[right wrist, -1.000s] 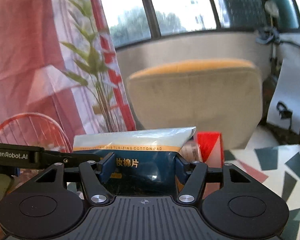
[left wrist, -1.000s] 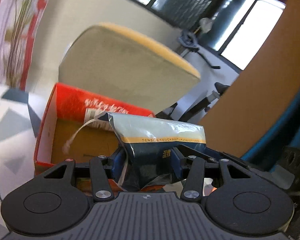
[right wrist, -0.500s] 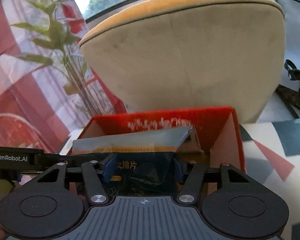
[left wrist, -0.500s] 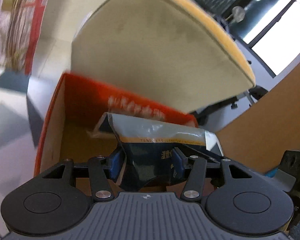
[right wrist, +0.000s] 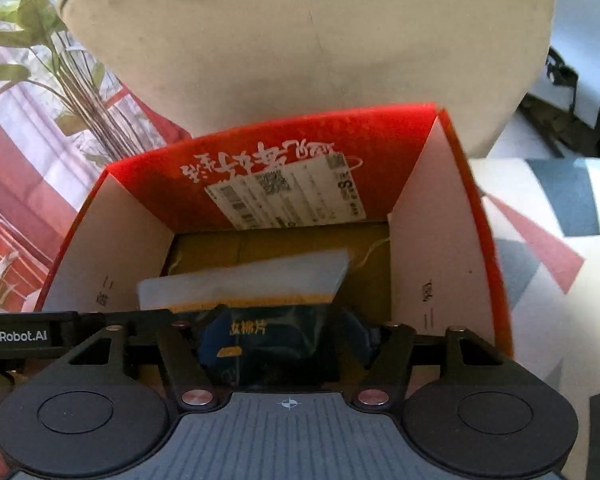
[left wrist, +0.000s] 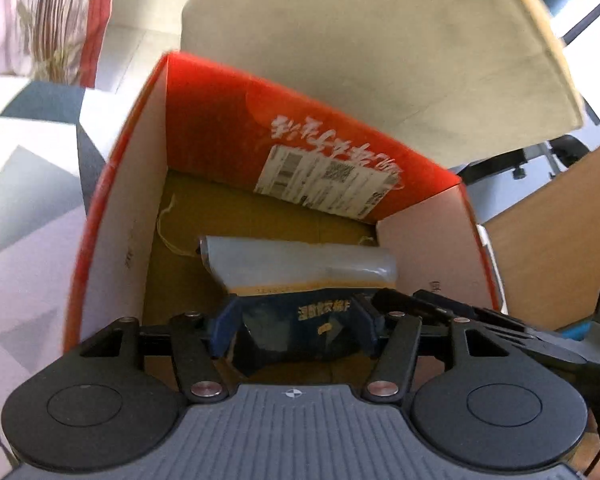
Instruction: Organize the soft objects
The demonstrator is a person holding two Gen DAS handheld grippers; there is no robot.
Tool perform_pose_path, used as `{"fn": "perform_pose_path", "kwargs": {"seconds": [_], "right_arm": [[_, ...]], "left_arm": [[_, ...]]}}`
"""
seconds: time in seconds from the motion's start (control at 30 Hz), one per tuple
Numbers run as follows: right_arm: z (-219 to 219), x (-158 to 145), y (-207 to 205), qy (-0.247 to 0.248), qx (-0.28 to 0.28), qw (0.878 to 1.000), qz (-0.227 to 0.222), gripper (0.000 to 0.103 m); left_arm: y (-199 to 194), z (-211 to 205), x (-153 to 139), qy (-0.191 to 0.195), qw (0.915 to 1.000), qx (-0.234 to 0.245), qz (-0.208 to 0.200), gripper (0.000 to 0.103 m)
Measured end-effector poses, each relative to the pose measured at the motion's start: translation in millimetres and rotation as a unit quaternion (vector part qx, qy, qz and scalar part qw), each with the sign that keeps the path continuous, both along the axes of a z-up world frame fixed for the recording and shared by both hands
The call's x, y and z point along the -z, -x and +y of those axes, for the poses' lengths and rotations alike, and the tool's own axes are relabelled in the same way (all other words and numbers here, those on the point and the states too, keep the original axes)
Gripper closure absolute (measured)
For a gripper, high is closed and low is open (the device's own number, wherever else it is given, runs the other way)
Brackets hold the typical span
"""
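Both grippers, left gripper and right gripper, carried cotton-pad pack down into red box. Jaws just spreading, pack still between them, far end at 12 o'clock; release imminent.

a beige chair back with a yellow-orange edge fills the top of both views. a green leafy plant stands at upper left of the right view before a red and white curtain. the surface wears a cloth of grey, red and white triangles. a wooden panel sits at right of the left view.
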State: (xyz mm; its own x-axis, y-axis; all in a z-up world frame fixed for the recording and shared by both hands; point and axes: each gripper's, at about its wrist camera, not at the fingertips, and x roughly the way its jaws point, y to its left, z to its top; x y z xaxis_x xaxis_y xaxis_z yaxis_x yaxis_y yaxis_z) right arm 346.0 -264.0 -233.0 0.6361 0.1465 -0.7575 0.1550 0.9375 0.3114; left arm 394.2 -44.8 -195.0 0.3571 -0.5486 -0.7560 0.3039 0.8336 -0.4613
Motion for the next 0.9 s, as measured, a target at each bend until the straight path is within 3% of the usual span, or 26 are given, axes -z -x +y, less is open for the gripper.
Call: {"fn": "perform_pose_path", "kwargs": {"seconds": [0.3, 0.47, 0.67, 0.9], "right_arm": [[-0.3, -38.5, 65.5, 0.017, -0.01, 0.995, -0.098, 0.044], [3.3, -52.4, 122.1, 0.025, -0.012, 0.986, -0.166, 0.044], [10.1, -47.3, 173.0, 0.03, 0.007, 0.978, -0.208, 0.044], [26.8, -19.4, 220.7, 0.042, 0.027, 0.973, -0.225, 0.043]], "left_arm": [[64.7, 23.5, -42.3, -0.006, 0.9925, 0.02, -0.12, 0.041], [109.7, 34.9, -43.4, -0.004, 0.986, 0.014, -0.166, 0.041], [150.6, 53.1, -32.9, 0.011, 0.9806, -0.025, -0.194, 0.041], [194.7, 59.7, -18.8, -0.008, 0.9738, -0.048, -0.222, 0.04]]}}
